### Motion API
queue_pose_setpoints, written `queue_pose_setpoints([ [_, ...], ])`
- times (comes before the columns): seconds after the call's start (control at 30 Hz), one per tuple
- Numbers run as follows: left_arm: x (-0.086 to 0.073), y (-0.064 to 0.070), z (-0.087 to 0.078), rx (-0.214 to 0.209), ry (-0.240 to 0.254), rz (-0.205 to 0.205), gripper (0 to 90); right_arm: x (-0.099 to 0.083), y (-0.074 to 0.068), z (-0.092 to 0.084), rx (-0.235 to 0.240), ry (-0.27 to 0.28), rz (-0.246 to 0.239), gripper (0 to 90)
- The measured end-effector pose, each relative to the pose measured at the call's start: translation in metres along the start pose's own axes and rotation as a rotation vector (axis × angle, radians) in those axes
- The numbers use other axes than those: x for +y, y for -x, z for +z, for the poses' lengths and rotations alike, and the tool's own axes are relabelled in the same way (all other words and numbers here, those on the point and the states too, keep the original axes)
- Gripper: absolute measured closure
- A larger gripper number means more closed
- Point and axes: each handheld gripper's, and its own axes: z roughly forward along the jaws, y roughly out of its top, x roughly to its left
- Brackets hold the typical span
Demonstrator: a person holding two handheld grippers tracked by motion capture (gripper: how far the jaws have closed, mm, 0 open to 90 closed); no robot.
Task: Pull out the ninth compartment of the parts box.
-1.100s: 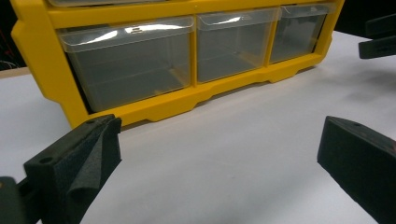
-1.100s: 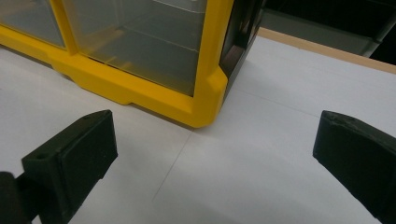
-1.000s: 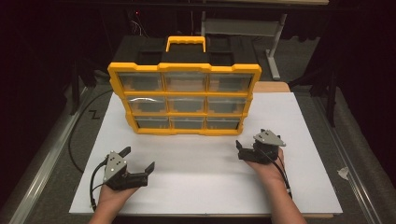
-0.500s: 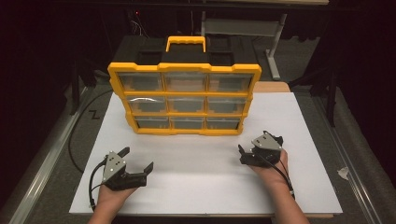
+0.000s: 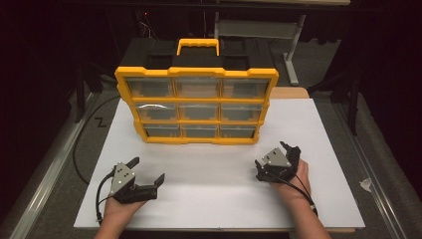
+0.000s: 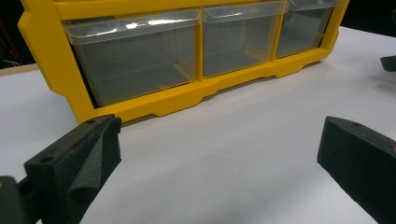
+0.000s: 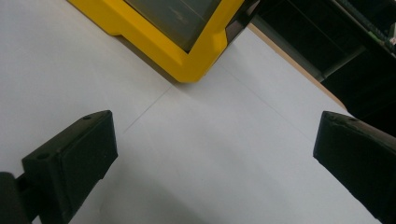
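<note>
**Grippers parked, right one slid back a touch**

Sheet first: the white sheet covers most of the table and it's bare apart from the box and the two hands.

The organiser stands upright at the far middle of the sheet. It's a yellow frame with a handle on top and three rows of three clear drawers facing the person. Every drawer looks pushed in. The bottom-row drawers look empty in the left gripper view. I can't tell what's in the rows above.

The only real change is small. Over the last second the right gripper has drifted a bit toward the person and away from the box's lower right corner. The left gripper has basically sat in the same spot on the near left of the sheet.

Both sets of jaws are spread wide with nothing between them, just blank sheet. The left one looks along the bottom row of drawers. The right one looks past the box's bottom right corner toward the sheet's edge.

Nobody's said what the job is. My guess is this is the resting pose and no reach has begun. Nothing is touched, and the box is well apart from both grippers. I reckon any drawer pull would start from scratch.
</note>
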Motion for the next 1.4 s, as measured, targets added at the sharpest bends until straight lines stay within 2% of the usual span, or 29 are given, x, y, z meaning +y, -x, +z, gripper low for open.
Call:
queue_pose_setpoints([
  [0.17, 0.000, 0.001, 0.000, -0.001, 0.001, 0.002, 0.2, 0.001, -0.002, -0.002, -0.022, -0.002, -0.072, 1.0],
  [0.23, 0.001, 0.001, 0.000, 0.010, -0.018, 0.011, 0.2, 0.001, -0.003, -0.003, -0.032, -0.005, -0.107, 1.0],
  [0.27, 0.001, 0.001, 0.000, 0.014, -0.017, 0.015, 0.2, 0.002, -0.004, -0.003, -0.037, -0.006, -0.113, 1.0],
  [0.3, 0.000, 0.000, 0.000, 0.018, -0.012, 0.017, 0.2, 0.002, -0.005, -0.003, -0.047, -0.011, -0.142, 1.0],
  [0.47, 0.000, 0.001, 0.000, 0.020, -0.005, 0.016, 0.2, 0.007, -0.011, -0.007, -0.078, 0.001, -0.229, 1.0],
  [0.53, 0.000, 0.001, -0.001, 0.018, -0.004, 0.016, 0.1, 0.008, -0.014, -0.008, -0.086, 0.004, -0.251, 1.0],
  [0.57, 0.000, 0.001, -0.001, 0.018, -0.003, 0.015, 0.2, 0.010, -0.015, -0.010, -0.102, -0.005, -0.300, 1.0],
  [0.6, 0.000, 0.001, -0.001, 0.018, -0.002, 0.016, 0.2, 0.010, -0.015, -0.010, -0.102, -0.005, -0.300, 1.0],
  [0.7, 0.000, 0.001, -0.001, 0.016, -0.001, 0.015, 0.2, 0.011, -0.017, -0.012, -0.110, -0.010, -0.366, 1.1],
  [0.8, 0.001, 0.001, -0.001, 0.017, 0.001, 0.018, 0.2, 0.013, -0.021, -0.013, -0.127, -0.007, -0.412, 1.1],
  [0.97, 0.001, 0.001, -0.001, 0.019, 0.005, 0.018, 0.2, 0.014, -0.026, -0.015, -0.142, -0.016, -0.462, 1.1],
  [1.0, 0.001, 0.001, -0.002, 0.018, 0.005, 0.019, 0.2, 0.015, -0.027, -0.015, -0.148, -0.014, -0.494, 1.1],
  [1.07, 0.001, 0.001, -0.001, 0.016, 0.004, 0.020, 0.2, 0.016, -0.029, -0.016, -0.161, -0.009, -0.526, 1.1],
  [1.17, 0.001, 0.002, -0.001, 0.014, 0.003, 0.023, 0.2, 0.015, -0.031, -0.017, -0.161, -0.014, -0.537, 1.1],
  [1.2, 0.001, 0.002, -0.001, 0.014, 0.003, 0.024, 0.2, 0.016, -0.031, -0.017, -0.161, -0.004, -0.578, 1.0],
  [1.23, 0.001, 0.002, -0.001, 0.013, 0.004, 0.024, 0.2, 0.017, -0.032, -0.017, -0.166, -0.003, -0.598, 1.1],
  [1.3, 0.001, 0.002, -0.001, 0.013, 0.004, 0.025, 0.2, 0.016, -0.035, -0.017, -0.169, -0.011, -0.612, 1.1],
  [1.4, 0.001, 0.002, -0.002, 0.015, 0.006, 0.027, 0.2, 0.017, -0.037, -0.017, -0.172, -0.010, -0.658, 1.8],
])
